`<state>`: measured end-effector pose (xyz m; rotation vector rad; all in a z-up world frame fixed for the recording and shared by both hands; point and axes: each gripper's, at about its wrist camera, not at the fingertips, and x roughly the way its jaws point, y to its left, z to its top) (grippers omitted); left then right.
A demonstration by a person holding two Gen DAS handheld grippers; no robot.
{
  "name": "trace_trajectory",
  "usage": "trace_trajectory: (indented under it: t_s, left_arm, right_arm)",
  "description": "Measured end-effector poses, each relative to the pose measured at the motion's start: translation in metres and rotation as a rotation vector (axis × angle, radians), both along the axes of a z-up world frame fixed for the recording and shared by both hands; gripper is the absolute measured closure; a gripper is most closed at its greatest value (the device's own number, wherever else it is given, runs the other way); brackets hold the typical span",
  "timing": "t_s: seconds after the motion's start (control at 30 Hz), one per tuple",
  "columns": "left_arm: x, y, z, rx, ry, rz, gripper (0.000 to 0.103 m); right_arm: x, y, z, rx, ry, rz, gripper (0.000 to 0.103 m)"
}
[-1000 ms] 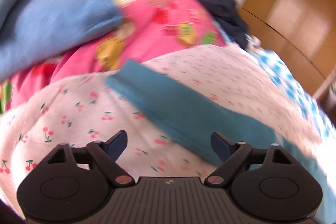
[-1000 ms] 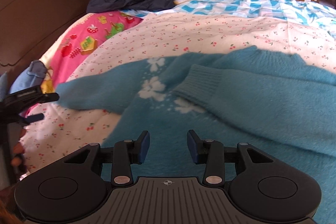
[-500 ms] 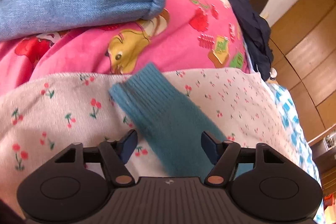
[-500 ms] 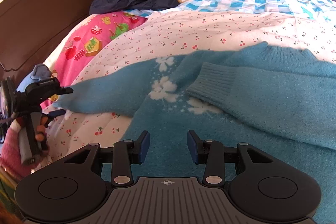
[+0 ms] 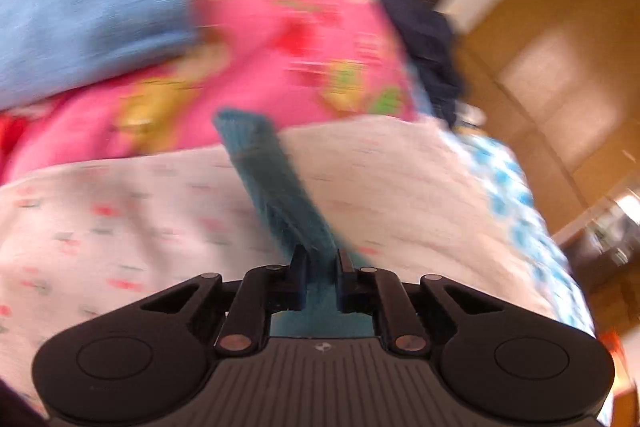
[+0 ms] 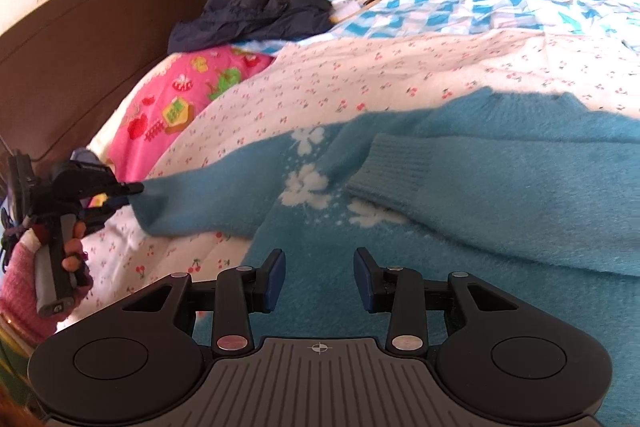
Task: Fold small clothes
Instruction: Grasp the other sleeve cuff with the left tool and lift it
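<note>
A fluffy teal sweater (image 6: pixel 520 187) with white flowers lies spread on a cherry-print blanket (image 6: pixel 400 75). One sleeve is folded across its body, cuff (image 6: pixel 396 167) toward the middle. The other sleeve (image 6: pixel 208 199) stretches out to the left. My left gripper (image 5: pixel 322 259) is shut on that sleeve (image 5: pixel 272 179), whose cuff sticks out past the fingers; the right wrist view shows the left gripper (image 6: pixel 132 193) pinching the sleeve's end. My right gripper (image 6: pixel 320 267) hovers over the sweater's body, its jaws closing a little, with nothing pinched between the pads.
A pink cartoon-print pillow (image 6: pixel 172 107) and a light blue garment (image 5: pixel 80 7) lie by the dark headboard (image 6: pixel 100 47). A navy jacket (image 6: pixel 256 11) is heaped at the back. A blue checked quilt (image 6: pixel 480 7) covers the far bed. A hand in a pink sleeve (image 6: pixel 72 255) holds the left gripper.
My left gripper has shut on the sleeve, which earlier lay between open jaws, and its view has swung and blurred. The right gripper has hardly moved.
</note>
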<state>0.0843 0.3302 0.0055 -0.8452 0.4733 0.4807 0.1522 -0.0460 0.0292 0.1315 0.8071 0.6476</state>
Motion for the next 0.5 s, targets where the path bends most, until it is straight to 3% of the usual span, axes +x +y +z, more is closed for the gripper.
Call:
trace_trajectory:
  t_s: [0.2, 0.3, 0.37, 0.43, 0.5]
  left_arm:
    - [0.052, -0.103, 0.049, 0.017, -0.151, -0.351, 0.085]
    - [0.09, -0.18, 0.065, 0.01, -0.215, -0.589, 0.085]
    - [0.108, -0.238, 0.069, 0.055, -0.233, -0.749, 0.084]
    - [0.119, -0.291, 0.068, 0.116, -0.212, -0.908, 0.068]
    - [0.124, -0.326, 0.058, 0.186, -0.151, -0.979, 0.057]
  right_arm:
    - [0.002, -0.038, 0.0, 0.031, 0.017, -0.107, 0.067]
    - [0.002, -0.064, -0.002, 0.036, 0.031, -0.182, 0.067]
    - [0.0, -0.082, -0.002, 0.028, 0.03, -0.226, 0.067]
    - [-0.002, -0.102, -0.004, 0.018, 0.033, -0.265, 0.067]
    - [-0.005, -0.119, -0.007, 0.013, 0.045, -0.304, 0.066]
